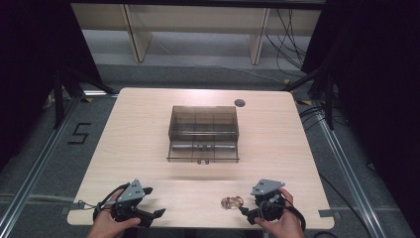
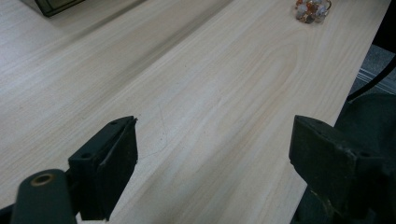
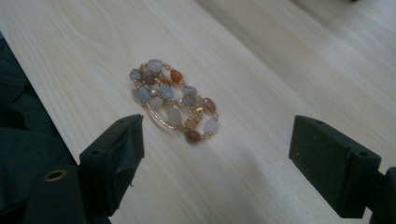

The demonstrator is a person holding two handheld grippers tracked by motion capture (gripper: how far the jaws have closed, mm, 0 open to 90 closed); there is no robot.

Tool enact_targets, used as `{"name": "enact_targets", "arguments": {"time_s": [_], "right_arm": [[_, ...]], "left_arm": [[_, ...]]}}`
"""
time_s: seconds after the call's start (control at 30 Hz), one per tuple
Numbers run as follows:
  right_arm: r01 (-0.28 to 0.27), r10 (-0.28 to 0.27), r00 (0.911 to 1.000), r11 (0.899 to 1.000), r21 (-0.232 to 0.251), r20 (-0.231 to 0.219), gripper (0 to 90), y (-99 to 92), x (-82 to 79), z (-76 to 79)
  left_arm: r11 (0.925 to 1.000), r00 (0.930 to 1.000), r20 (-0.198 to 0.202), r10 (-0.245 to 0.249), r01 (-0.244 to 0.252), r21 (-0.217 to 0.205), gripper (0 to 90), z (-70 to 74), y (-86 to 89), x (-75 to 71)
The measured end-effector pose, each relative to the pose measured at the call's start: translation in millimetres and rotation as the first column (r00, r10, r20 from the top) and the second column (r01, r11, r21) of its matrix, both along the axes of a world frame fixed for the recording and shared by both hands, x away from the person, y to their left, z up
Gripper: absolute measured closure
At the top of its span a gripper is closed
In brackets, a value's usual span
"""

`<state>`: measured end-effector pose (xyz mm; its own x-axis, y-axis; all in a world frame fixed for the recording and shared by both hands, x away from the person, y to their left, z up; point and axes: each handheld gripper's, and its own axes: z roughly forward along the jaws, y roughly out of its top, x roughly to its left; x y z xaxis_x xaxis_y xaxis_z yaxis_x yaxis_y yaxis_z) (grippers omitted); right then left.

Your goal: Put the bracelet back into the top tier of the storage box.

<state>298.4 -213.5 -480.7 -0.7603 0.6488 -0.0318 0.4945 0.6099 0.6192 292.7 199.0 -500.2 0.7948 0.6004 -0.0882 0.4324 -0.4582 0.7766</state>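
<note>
Both claws gape empty: left claw (image 1: 157,214), right claw (image 1: 243,210). The beaded bracelet (image 3: 173,100) lies on the desk (image 1: 143,139) just before the right claw; the smoky box (image 1: 203,133), possibly an organizer, sits mid-desk.

The table (image 1: 138,134) is pale wood with fine straight grain. The box (image 1: 203,133) is smoky brown and see-through. The bracelet (image 3: 172,99) mixes grey-blue, white, orange and rust beads on gold links. Both grippers have black jaws and grey plates.
</note>
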Motion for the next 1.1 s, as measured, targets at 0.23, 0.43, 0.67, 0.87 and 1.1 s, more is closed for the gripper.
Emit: {"name": "enact_targets", "arguments": {"time_s": [0.23,0.43,0.67,0.87,1.1], "right_arm": [[-0.059,0.056,0.9979,0.994,-0.088,-0.033,22.0,11.3,7.4,5.9],[-0.136,0.129,0.9892,0.984,-0.116,-0.070,26.8,25.4,16.1,9.2],[-0.225,0.213,0.9727,0.963,-0.152,-0.093,28.2,41.4,23.3,9.7],[-0.241,0.223,0.9673,0.956,-0.164,-0.120,31.1,50.4,28.6,6.0],[-0.279,0.252,0.9555,0.941,-0.190,-0.153,39.1,60.1,31.9,1.7]], "left_arm": [[0.9998,0.9998,-0.014,0.015,-0.015,-0.012,15.4,-1.0,-0.2,-0.4],[0.9998,0.9997,-0.012,0.021,-0.021,0.005,15.4,-0.9,1.4,0.2],[0.9999,0.9999,-0.002,0.012,-0.012,-0.002,15.5,-0.5,1.4,0.9],[0.9999,0.9999,-0.003,0.011,-0.011,-0.003,15.6,-0.3,1.4,1.0],[0.9998,0.9998,-0.013,0.015,-0.014,0.013,15.5,-0.5,1.5,0.3]]}}
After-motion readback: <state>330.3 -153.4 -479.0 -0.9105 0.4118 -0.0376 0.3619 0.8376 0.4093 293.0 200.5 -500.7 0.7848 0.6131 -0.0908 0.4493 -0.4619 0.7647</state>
